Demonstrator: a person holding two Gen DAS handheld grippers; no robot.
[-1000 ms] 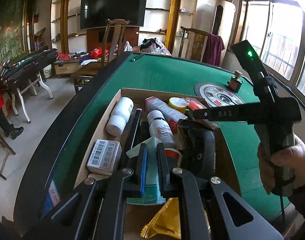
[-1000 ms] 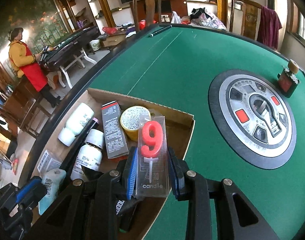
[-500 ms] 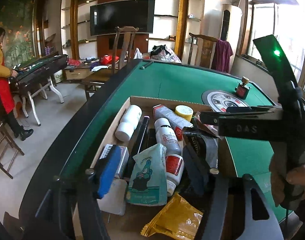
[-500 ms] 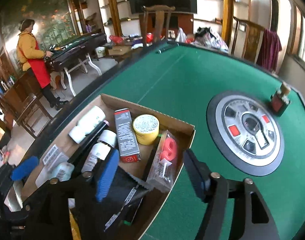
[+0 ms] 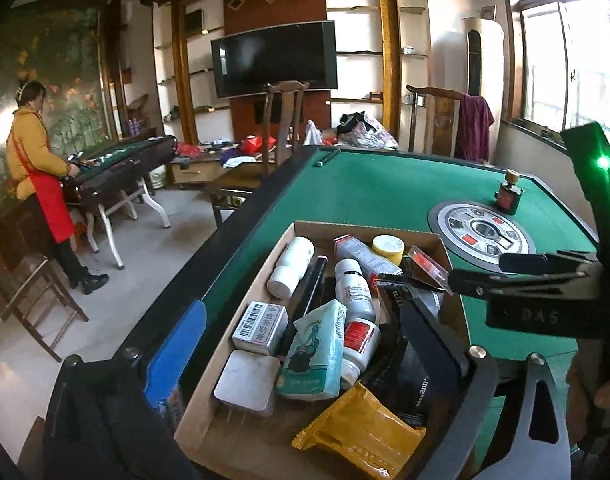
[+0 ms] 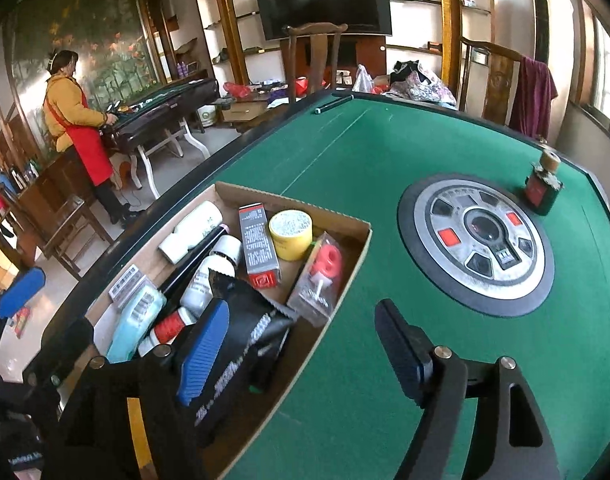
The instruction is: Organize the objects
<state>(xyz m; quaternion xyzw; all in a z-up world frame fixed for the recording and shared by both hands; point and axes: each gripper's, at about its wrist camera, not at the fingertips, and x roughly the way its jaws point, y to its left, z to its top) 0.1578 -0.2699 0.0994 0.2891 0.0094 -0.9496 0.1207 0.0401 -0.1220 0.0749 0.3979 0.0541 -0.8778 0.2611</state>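
Charger (image 5: 247, 381) visible left wrist only; candle digit (image 6: 325, 261) right.

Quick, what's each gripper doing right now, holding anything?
Left gripper: jaws opening wide, nothing gripped, above the brown cardboard box.
Right gripper: jaws opening, nothing held, over the box's edge.

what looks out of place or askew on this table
One small dark green bottle with a red label and cork-coloured cap stands alone on the green felt table, apart from the cardboard box holding everything else. In the box, the clear-cased red number candle leans tilted.
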